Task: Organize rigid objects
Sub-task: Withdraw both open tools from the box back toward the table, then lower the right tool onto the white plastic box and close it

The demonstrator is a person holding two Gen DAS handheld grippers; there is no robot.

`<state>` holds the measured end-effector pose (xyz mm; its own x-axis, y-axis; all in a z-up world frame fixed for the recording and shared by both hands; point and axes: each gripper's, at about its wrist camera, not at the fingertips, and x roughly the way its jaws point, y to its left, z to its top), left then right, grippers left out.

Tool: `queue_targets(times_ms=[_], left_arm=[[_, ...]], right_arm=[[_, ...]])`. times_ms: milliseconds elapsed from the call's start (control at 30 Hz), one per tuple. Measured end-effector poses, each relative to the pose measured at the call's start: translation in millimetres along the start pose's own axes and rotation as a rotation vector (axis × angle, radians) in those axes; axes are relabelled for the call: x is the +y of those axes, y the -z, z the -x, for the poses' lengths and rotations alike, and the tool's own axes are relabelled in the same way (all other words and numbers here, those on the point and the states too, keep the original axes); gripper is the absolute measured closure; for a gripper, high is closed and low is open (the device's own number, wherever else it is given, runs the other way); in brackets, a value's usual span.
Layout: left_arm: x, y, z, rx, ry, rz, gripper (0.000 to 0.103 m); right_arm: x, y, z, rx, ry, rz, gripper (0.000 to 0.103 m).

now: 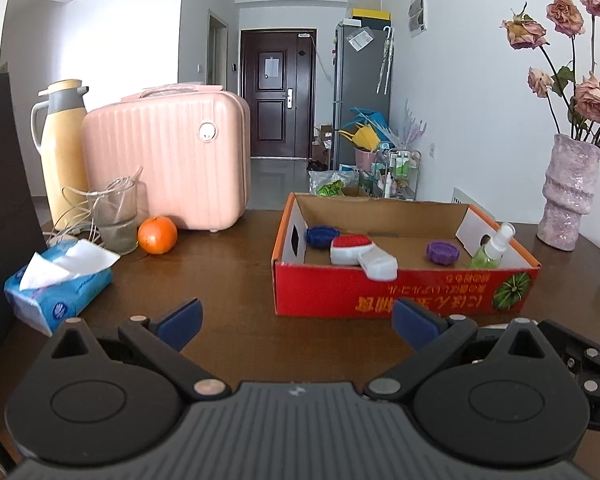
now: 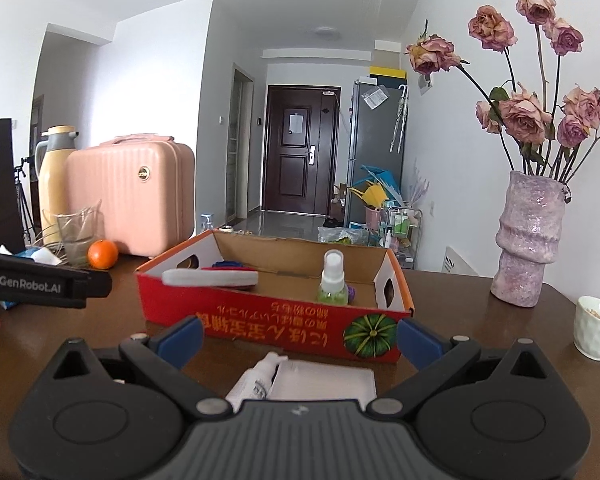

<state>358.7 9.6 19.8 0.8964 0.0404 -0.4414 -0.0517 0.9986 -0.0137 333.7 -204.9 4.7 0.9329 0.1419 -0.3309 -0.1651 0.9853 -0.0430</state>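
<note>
Room: white walls, dark door [image 1: 277, 92] down hallway, grey fridge [image 1: 362, 92] beside it. Brown worktop [image 1: 228, 280]. Pink suitcase [image 1: 168, 164] back left, flask [image 1: 62, 148] behind glass [image 1: 118, 216]. Red box [image 1: 400, 292] centre holds brush [image 1: 362, 256], spray bottle [image 1: 492, 246], two caps [image 1: 443, 253]. Vase [image 1: 566, 196] right. Tissues [image 1: 56, 284], orange [image 1: 157, 235] left. White tube [image 2: 260, 378], pad just before box. Left hand-held gripper [image 1: 296, 322] released, empty; right hand-held gripper [image 2: 300, 338] released, over tube.

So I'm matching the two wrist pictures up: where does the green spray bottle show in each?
Left wrist: the green spray bottle leans in the right near corner of the red box.
Right wrist: the bottle is right of centre, behind the box's near wall.
Shared landmark: the orange.
</note>
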Motion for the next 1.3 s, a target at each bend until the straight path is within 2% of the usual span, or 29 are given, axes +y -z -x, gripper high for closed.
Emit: queue_targets(times_ms=[400,633,833,1000,1100,1300], left_arm=[[5,24,25,0.022,0.014,0.009,0.000],[5,28,20,0.049,0.016,0.009,0.000],[8,28,15,0.067,0.012,0.023,0.000],[12,27,10,0.085,0.000,0.037,0.000],[13,27,8,0.092,-0.004,0.040,0.000],[16,27,4,0.111,-0.003,0.052,0.000]], right_arm=[[3,27,20,0.047,0.005,0.000,0.000],[-1,28,16,0.070,0.020,-0.022,0.000],[-11,16,-16,0.156,0.036,-0.052,0.000],[-16,7,-57,0.263,0.066,-0.062,0.000],[-16,7,-80,0.320,0.108,-0.074,0.000],[-17,12,-106,0.398,0.132,-0.101,0.002]])
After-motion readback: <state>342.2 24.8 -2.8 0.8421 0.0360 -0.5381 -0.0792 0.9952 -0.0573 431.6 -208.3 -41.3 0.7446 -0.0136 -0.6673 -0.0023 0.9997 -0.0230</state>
